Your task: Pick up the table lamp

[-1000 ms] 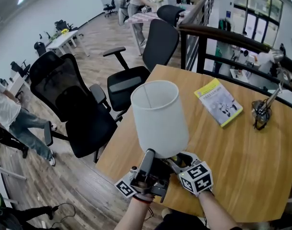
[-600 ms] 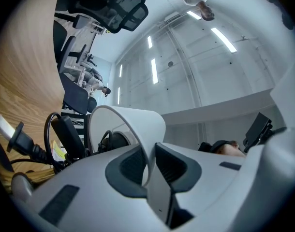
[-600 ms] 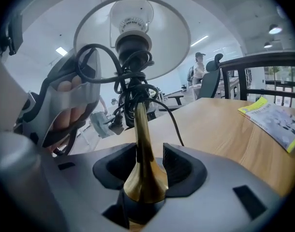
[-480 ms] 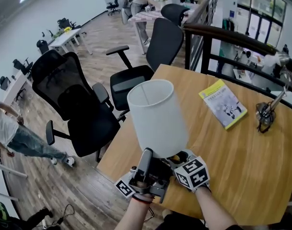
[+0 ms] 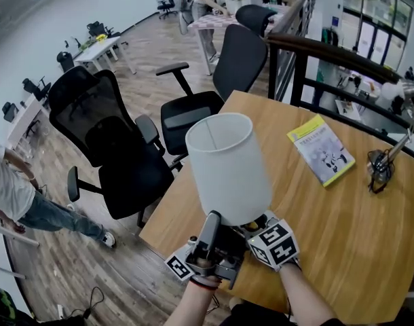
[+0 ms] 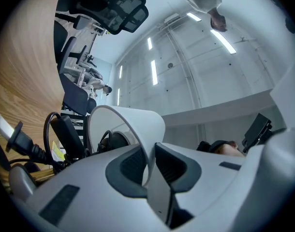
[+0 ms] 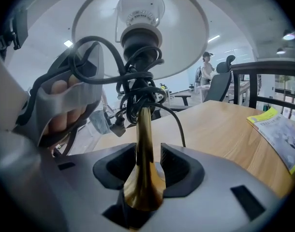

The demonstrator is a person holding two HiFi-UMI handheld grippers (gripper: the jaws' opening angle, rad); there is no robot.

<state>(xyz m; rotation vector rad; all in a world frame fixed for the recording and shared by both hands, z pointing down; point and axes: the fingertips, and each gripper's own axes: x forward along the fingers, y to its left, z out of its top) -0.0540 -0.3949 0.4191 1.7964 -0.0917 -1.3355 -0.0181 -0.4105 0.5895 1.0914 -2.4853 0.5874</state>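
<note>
The table lamp has a white drum shade (image 5: 227, 165), a brass stem (image 7: 143, 129) and a black cord (image 7: 138, 91) wound round the stem below the bulb (image 7: 140, 8). It is held tilted above the near left corner of the wooden table (image 5: 329, 229). My left gripper (image 5: 208, 240) points upward, and in the left gripper view it (image 6: 148, 163) is shut on the lower rim of the shade (image 6: 133, 122). My right gripper (image 5: 261, 231) sits just under the shade. In the right gripper view it (image 7: 148, 161) is shut on the flared brass stem. The lamp's foot is hidden.
A yellow booklet (image 5: 320, 148) lies on the far part of the table, and a black wire object (image 5: 382, 163) is at its right edge. Two black office chairs (image 5: 112, 148) (image 5: 227, 66) stand left of the table. A dark railing (image 5: 329, 53) runs behind it. A person (image 5: 17, 195) is at far left.
The lamp and both grippers stay in almost the same place, with the shade leaning slightly more to the right. The person on the floor at left has moved.
</note>
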